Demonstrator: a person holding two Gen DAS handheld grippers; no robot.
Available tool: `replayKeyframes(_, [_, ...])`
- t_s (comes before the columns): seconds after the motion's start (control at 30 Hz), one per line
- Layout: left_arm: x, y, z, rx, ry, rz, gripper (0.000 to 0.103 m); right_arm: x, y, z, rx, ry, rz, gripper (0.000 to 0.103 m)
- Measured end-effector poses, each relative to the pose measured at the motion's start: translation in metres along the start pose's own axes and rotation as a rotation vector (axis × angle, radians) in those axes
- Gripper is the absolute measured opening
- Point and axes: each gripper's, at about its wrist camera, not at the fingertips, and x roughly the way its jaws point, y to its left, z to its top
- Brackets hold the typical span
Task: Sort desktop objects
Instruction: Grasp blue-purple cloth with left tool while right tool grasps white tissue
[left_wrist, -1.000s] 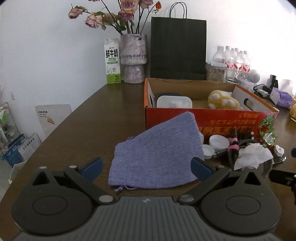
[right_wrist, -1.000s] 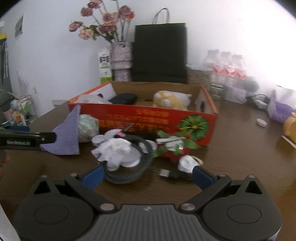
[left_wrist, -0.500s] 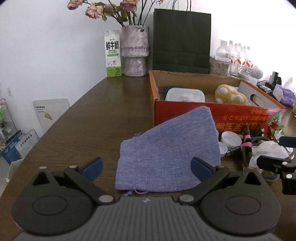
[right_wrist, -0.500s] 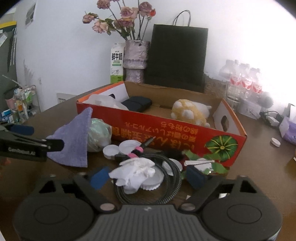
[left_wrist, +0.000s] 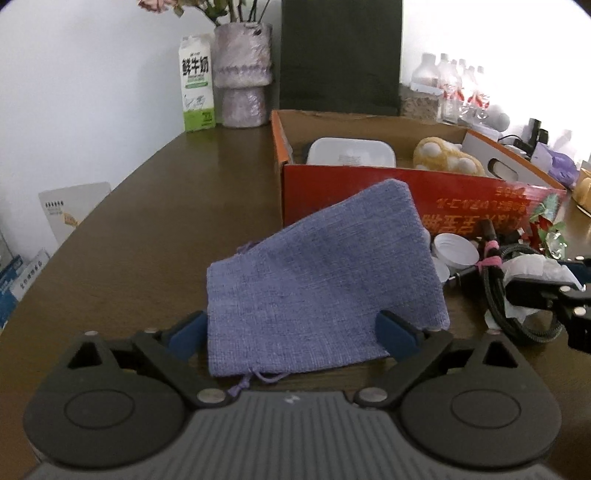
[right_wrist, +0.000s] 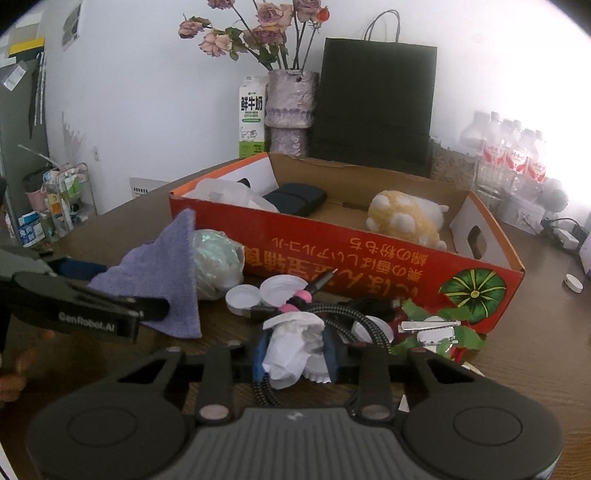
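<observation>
The right gripper (right_wrist: 295, 354) is clamped on the tissue (right_wrist: 291, 345) dead ahead at 12 o'clock over the cable (right_wrist: 354, 325), the box (right_wrist: 369, 254) beyond, while the left gripper (left_wrist: 291, 332), spread wide, straddles the pouch (left_wrist: 317, 284), whose long axis runs toward 1 o'clock.

purple woven drawstring pouch (left_wrist: 317, 280) leans by the red cardboard box (right_wrist: 369, 254); crumpled white tissue (right_wrist: 291, 347) tops a coiled cable (right_wrist: 354, 325).
</observation>
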Motion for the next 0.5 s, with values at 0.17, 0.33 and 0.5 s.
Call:
replayKeyframes(0.17, [-0.005,-0.001,-0.002,0.003,-0.016,-0.008,0.079,-0.002,-0.001,-0.001,0.011,-0.003,0.002,0.03])
replayKeyframes(0.33, [-0.012,-0.006,-0.007,0.007,-0.037,-0.013,0.047,-0.006,-0.001,-0.002,0.017,-0.01,0.005,0.03])
replayKeyframes(0.5, [-0.017,-0.014,-0.009,0.021,-0.05,-0.019,0.009,-0.011,-0.001,-0.003,0.021,-0.018,0.013,0.024])
